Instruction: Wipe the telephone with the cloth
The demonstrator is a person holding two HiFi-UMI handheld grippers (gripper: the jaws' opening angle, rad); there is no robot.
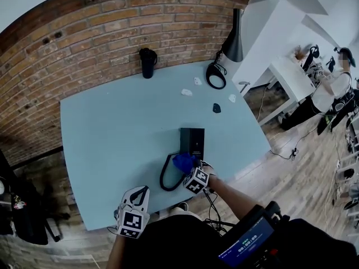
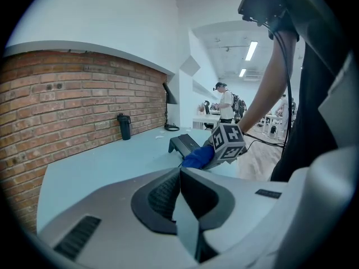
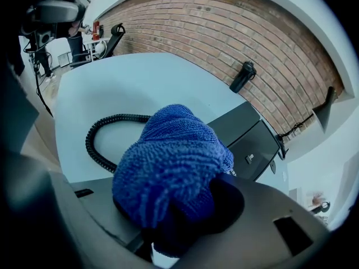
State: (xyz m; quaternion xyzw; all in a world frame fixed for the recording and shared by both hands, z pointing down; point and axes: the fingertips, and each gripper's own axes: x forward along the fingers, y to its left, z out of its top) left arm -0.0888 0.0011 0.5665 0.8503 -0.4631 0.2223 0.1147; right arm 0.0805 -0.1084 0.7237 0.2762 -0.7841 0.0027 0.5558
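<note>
Left gripper (image 1: 139,194), fingers closed empty, idle at counter (image 1: 112,133) edge; right gripper (image 1: 192,172) clamped on cloth (image 1: 182,161), bunched as pad at telephone (image 1: 192,140).

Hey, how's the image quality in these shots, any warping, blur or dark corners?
Head view: fisheye bows the brick wall and table edges, sharp. Left gripper view: the near left claw looks soft; black corners. Right gripper view: the cloth is close, slightly blurred; black corners.

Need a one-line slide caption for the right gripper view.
Right hand-held gripper clamps a bunched blue cloth at the black telephone and coiled cord.
</note>
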